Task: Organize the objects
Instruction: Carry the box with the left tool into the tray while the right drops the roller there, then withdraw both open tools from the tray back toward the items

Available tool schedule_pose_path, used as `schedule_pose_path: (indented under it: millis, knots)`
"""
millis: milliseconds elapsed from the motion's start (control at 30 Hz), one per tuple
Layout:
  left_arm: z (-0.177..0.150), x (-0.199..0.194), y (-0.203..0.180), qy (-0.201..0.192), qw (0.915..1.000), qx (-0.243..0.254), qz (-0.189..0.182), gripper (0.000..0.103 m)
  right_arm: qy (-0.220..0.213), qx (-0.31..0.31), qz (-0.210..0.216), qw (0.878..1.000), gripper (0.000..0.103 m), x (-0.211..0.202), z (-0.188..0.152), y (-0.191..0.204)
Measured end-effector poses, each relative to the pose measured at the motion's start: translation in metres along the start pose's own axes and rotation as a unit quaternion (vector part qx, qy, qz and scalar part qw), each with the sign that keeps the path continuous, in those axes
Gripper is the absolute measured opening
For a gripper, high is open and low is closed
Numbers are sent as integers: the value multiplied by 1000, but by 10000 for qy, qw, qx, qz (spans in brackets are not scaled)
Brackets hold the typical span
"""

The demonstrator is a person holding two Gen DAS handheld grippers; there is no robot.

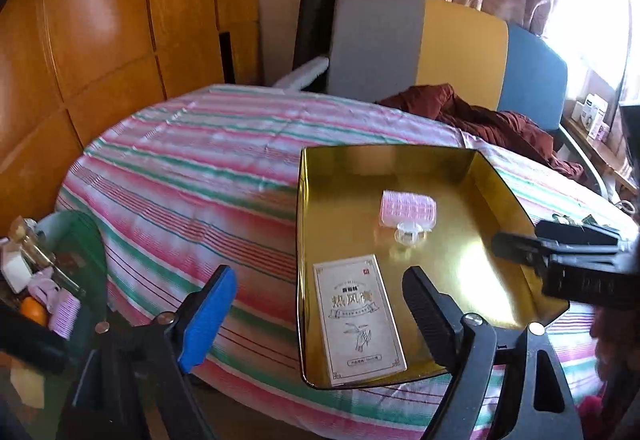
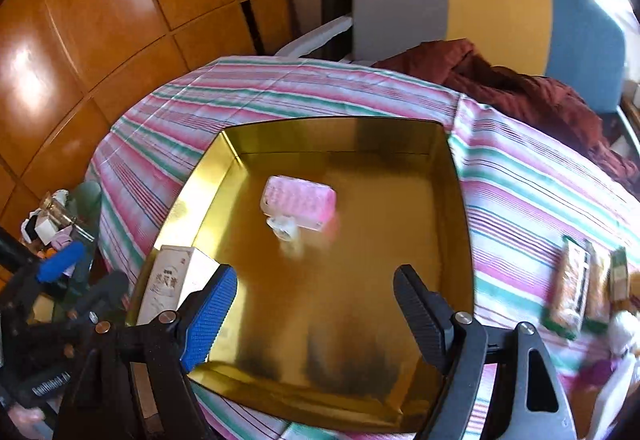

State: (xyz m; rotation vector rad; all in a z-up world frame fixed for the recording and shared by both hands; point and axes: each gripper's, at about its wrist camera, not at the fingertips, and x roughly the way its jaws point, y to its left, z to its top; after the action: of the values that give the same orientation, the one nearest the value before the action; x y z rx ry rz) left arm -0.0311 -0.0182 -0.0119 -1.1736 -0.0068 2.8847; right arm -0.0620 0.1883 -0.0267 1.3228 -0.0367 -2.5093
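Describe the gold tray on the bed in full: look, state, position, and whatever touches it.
The gold tray is a shallow, roughly square container with a shiny, mirror-like metallic inside and low upright walls. It sits flat and open on the striped bedspread. Inside lie a pink box with a small clear plastic piece against it near the middle, and a white printed carton flat in one corner. Both grippers hover open above it; neither visibly touches it.
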Motion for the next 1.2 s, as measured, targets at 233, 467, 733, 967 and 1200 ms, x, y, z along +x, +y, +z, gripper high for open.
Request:
schedule_pose_path:
  millis: [233, 467, 733, 967, 1200]
  knots:
    - [0, -14, -11, -156, 9997, 168, -32, 88, -348, -60, -363, 9987, 82, -22, -20, -2]
    - [-3, -23, -27, -215, 9990, 372, -87, 88, -576, -65, -602, 9965, 82, -39, -34, -9]
    - [-6, -32, -47, -331, 9971, 665, -168, 88, -698, 223, -744, 9945, 82, -55, -45, -29]
    - [-6, -37, -64, -364, 9951, 859, -333, 88, -831, 466, -979, 9906, 82, -72, -53, -53]
    - [-7, -35, -88, -313, 9911, 1133, -627, 88, -932, 859, -1287, 9836, 82, -93, -62, -91]
